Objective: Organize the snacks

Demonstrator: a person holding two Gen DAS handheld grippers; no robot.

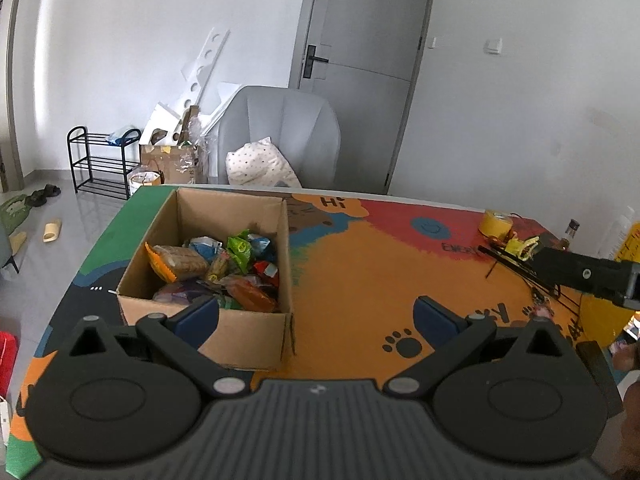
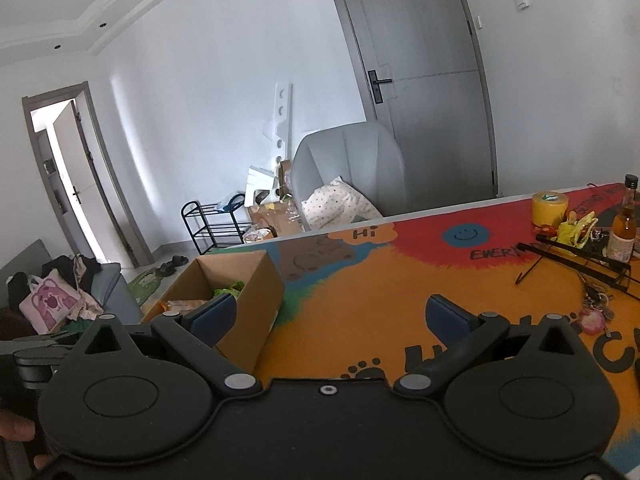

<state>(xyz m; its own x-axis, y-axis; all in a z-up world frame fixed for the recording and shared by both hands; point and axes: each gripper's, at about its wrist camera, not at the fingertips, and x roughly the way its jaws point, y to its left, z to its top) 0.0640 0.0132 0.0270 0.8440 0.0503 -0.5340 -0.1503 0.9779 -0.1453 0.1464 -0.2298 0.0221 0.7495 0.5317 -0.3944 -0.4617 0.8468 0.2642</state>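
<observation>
An open cardboard box (image 1: 240,332) stands on the left part of the colourful table mat (image 1: 360,280). It holds several snack packets (image 1: 216,268), among them a pack of brown biscuits (image 1: 180,266) and a green packet (image 1: 239,250). My left gripper (image 1: 316,312) is open and empty, just in front of the box's near right corner. My right gripper (image 2: 330,314) is open and empty above the mat, to the right of the box (image 2: 256,300). The right gripper's black body also shows at the right edge of the left wrist view (image 1: 588,276).
At the table's far right lie a yellow tape roll (image 2: 549,208), a brown bottle (image 2: 624,228), a black wire stand (image 2: 580,260), a yellow wrapper (image 2: 572,232) and a pink keychain (image 2: 594,322). A grey chair (image 1: 280,132) with a pillow stands behind the table.
</observation>
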